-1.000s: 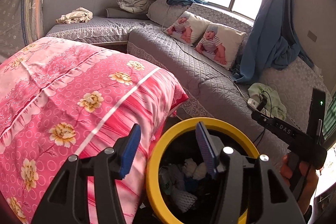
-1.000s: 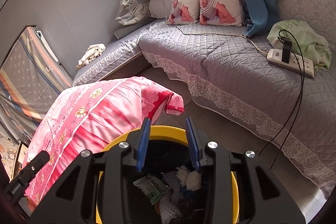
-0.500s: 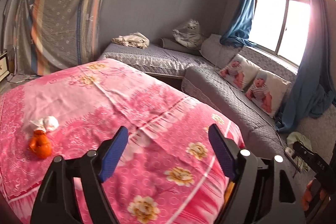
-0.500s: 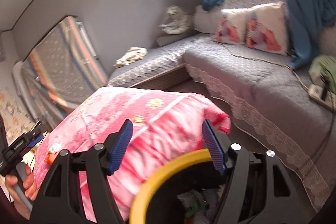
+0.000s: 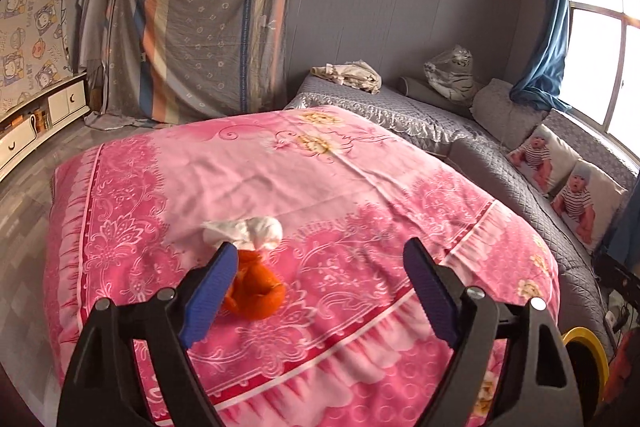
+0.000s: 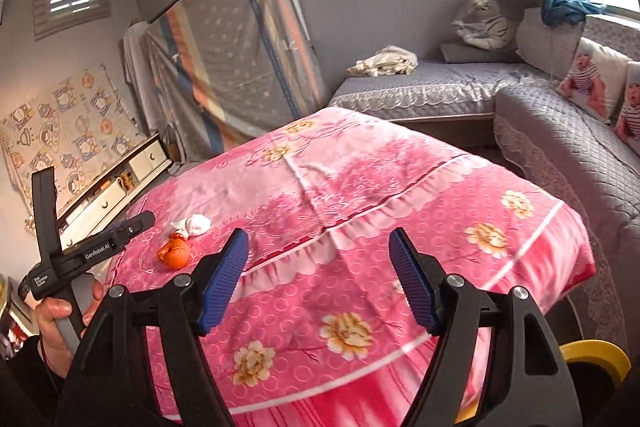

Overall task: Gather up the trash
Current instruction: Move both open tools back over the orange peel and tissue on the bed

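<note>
Pink floral bedding (image 5: 304, 187) covers a raised surface that fills the middle of both views, with a striped hanging sheet (image 5: 204, 27) against the grey wall behind it and a grey quilted couch (image 5: 500, 163) running along the right. At about nine o'clock in the right wrist view, the left gripper (image 6: 132, 223) shows from the side, gripped by the person's left hand (image 6: 56, 323); in its own camera the left gripper (image 5: 316, 287) has both blue-padded fingers (image 5: 208, 287) spread wide with nothing between them. Just past the left finger, at roughly seven o'clock on the bedding, lies an orange crumpled piece of trash (image 5: 256, 291), and a white crumpled tissue (image 5: 248, 231) lies touching it on the far side. The same pair appears in the right wrist view at about ten o'clock, orange piece (image 6: 175, 251) near, tissue (image 6: 194, 225) beyond. The right gripper (image 6: 318, 279) hangs over the near edge of the bedding, fingers (image 6: 412, 291) wide apart and holding nothing. At five o'clock in both views, the yellow rim of a bin (image 6: 596, 357) peeks out below the bedding's corner. On the couch sit a tiger plush (image 5: 454, 75) and two baby-print pillows (image 5: 568, 195).
</note>
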{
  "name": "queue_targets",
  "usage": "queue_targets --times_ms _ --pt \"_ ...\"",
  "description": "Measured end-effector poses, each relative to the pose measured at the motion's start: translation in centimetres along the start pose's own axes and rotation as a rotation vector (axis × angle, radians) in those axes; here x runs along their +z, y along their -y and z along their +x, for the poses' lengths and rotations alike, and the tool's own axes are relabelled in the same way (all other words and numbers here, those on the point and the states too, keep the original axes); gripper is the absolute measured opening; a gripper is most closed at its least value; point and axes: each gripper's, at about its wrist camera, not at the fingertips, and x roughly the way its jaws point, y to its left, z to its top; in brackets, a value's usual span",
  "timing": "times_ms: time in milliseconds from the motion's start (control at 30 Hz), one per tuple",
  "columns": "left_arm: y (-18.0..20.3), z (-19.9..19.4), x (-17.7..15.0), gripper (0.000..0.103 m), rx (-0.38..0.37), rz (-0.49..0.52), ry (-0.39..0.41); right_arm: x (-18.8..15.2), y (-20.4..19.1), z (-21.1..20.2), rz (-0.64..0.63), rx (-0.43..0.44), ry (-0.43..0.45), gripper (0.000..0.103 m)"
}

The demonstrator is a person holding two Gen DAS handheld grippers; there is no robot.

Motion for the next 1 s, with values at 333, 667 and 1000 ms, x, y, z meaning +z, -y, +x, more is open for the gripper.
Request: queue_targets --times_ms 333,667,1000 --pt "-5.4 1.8 -2.6 0.081 0.004 -0.062 -0.092 2.8 -7.3 13.0 -0.075 0.192 -0.259 0.069" --pt "-6.6 4.4 -2.6 0.081 -0.037 -0.136 -0.135 3.1 -13.4 23.1 -0.083 0.342 -0.485 0.062" --pt "-6.9 6.4 -2.2 0.070 -0.058 -0.141 -0.180 3.2 -15.5 28.1 -0.070 0.335 -0.619 0.053"
